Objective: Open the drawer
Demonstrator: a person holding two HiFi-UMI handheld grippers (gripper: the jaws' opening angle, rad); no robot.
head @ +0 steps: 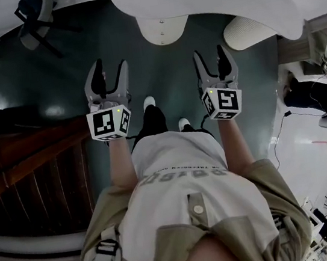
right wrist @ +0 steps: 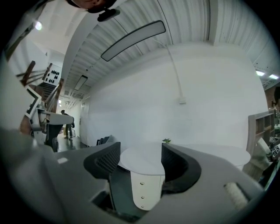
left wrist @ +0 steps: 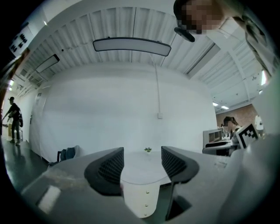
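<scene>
A white rounded drawer unit [head: 162, 29] with small round knobs down its front stands under a white table top, ahead of both grippers on the dark floor. It shows between the jaws in the left gripper view [left wrist: 143, 199] and in the right gripper view [right wrist: 146, 188], some way off. My left gripper [head: 111, 68] [left wrist: 142, 164] is open and holds nothing. My right gripper [head: 210, 56] [right wrist: 141, 162] is open too, also empty. Both are held side by side at about waist height, apart from the unit.
Dark wooden steps [head: 28, 159] run along the left. A chair [head: 37, 18] stands at the far left. A second white rounded piece [head: 249, 30] sits right of the drawer unit. A small plant [left wrist: 148, 150] stands on the table top. A seated person [head: 304, 96] is at the right.
</scene>
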